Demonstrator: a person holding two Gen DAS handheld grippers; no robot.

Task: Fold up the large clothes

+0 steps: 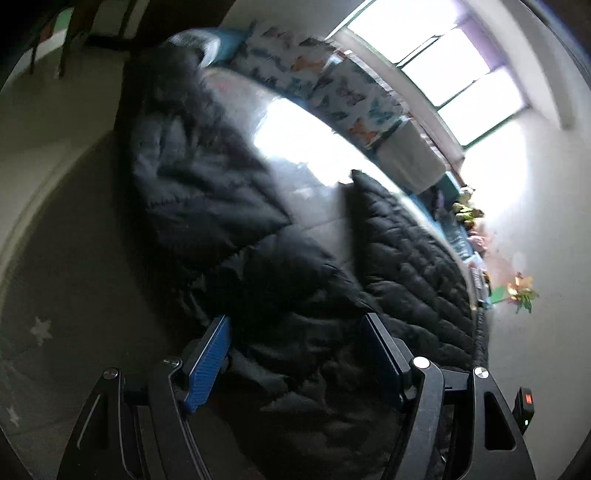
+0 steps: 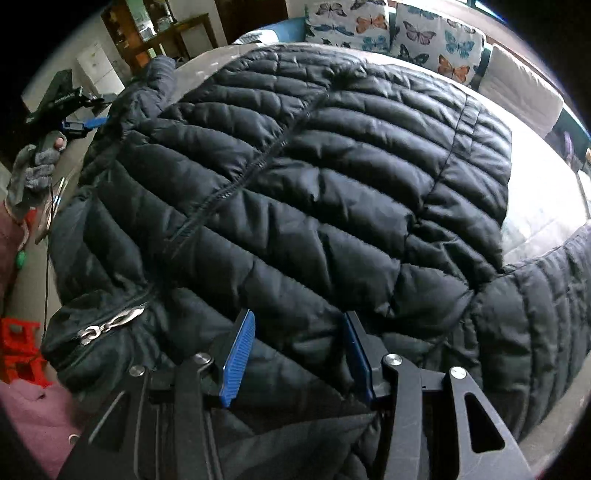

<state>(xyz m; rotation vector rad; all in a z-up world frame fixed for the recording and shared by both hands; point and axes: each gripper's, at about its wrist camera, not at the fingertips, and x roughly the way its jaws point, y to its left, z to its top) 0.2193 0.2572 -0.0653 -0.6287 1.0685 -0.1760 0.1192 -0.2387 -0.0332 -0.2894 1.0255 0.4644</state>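
The jacket [image 2: 295, 192], a black quilted puffer, lies spread over a glossy table [image 2: 546, 199], front side up, zipper line running diagonally across the right wrist view. 1 sleeve [image 2: 535, 332] bends down at the right edge of that view; the metal zipper pull [image 2: 110, 325] sits on the bunched hem at lower left.

Right gripper [image 2: 295, 354]: positioned over the near part of the jacket, pointing steeply down at it. Its 2 blue pads [image 2: 238, 363] stand apart, released, with quilted fabric visible in the gap between them. No fabric is pinched; whether the pad tips touch the cloth cannot be told.

Left gripper [image 1: 295, 362]: in its own view, blurred by motion, it points down at dark jacket folds near the table edge. Its jaws stand wide, released, with fabric seen between the pads [image 1: 208, 365] but not clamped. In the right wrist view the same gripper [image 2: 79, 123] appears at far left, just beside the jacket's edge, held by a hand in a grey glove [image 2: 37, 170], with a pink sleeve [image 2: 11, 243] below it.

Butterfly-print cushions [image 2: 399, 33] line the far side of the table. A window [image 1: 443, 74] throws glare on the tabletop. A red crate [image 2: 18, 350] stands at lower left.

White lettering on the left gripper's arm is too small to read. No other writing can be read.
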